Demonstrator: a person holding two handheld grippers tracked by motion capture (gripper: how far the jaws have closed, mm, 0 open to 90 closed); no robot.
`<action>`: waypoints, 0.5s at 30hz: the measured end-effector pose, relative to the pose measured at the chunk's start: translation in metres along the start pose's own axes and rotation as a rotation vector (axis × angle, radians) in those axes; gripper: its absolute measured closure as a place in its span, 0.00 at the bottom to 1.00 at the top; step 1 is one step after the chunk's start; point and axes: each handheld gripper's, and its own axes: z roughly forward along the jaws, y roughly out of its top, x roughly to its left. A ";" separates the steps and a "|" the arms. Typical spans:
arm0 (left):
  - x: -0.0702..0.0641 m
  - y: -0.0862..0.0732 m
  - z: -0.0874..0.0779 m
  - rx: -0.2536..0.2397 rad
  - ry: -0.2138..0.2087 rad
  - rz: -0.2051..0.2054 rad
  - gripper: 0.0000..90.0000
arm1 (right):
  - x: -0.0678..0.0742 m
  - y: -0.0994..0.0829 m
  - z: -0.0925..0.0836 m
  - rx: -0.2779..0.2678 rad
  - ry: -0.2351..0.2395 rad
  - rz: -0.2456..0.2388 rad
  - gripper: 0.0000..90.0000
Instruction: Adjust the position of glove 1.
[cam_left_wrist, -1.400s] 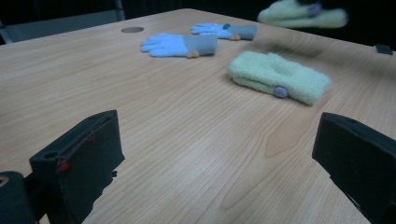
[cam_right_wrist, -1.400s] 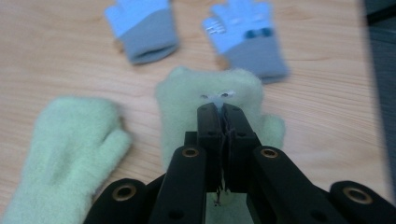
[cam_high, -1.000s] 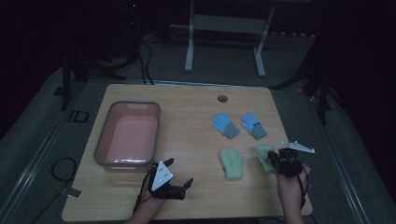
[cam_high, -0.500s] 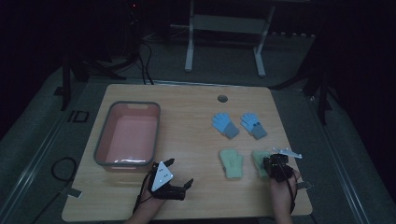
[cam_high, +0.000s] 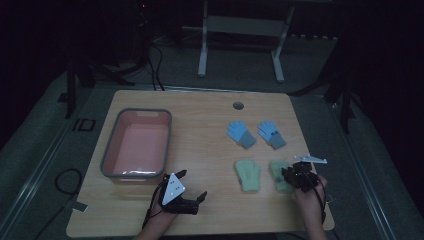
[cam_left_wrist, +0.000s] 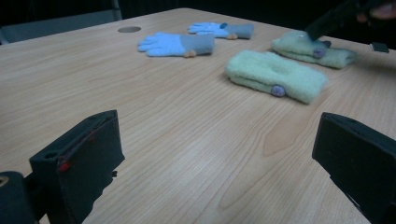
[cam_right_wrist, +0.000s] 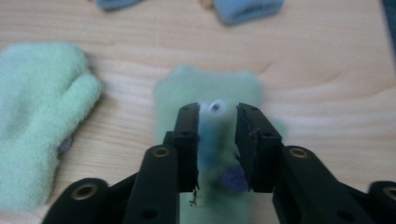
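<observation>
Two pale green mittens lie flat at the table's near right, the left one (cam_high: 248, 175) apart from the right one (cam_high: 278, 172). My right gripper (cam_high: 287, 176) is low over the right mitten (cam_right_wrist: 210, 88). Its jaws (cam_right_wrist: 217, 116) have just been opening and stand a little apart, with the mitten's fabric and purple button beneath the gap. My left gripper (cam_high: 191, 185) rests near the front edge, jaws wide open (cam_left_wrist: 217, 163) on bare wood, pointing at the mittens (cam_left_wrist: 275, 74). Two blue gloves (cam_high: 241, 133) (cam_high: 271, 134) lie farther back.
A pink tub with a grey rim (cam_high: 144, 111) stands at the left of the table, just beyond my left gripper. A round cable hole (cam_high: 238, 105) sits near the far edge. Beyond the table are a white stand and cables on dark floor.
My right gripper has shifted slightly left and lower onto the right green mitten, and its jaws have parted. The left gripper has kept still.
</observation>
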 end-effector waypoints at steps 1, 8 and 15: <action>0.000 0.000 0.000 0.000 0.000 -0.001 0.02 | -0.004 0.003 -0.003 -0.004 0.007 -0.008 0.76; 0.000 0.000 0.000 -0.003 0.008 -0.001 0.02 | -0.025 0.015 -0.012 0.008 0.134 -0.061 0.67; -0.001 -0.001 -0.001 -0.012 0.016 0.000 0.02 | -0.020 0.001 0.002 0.051 0.146 -0.099 0.59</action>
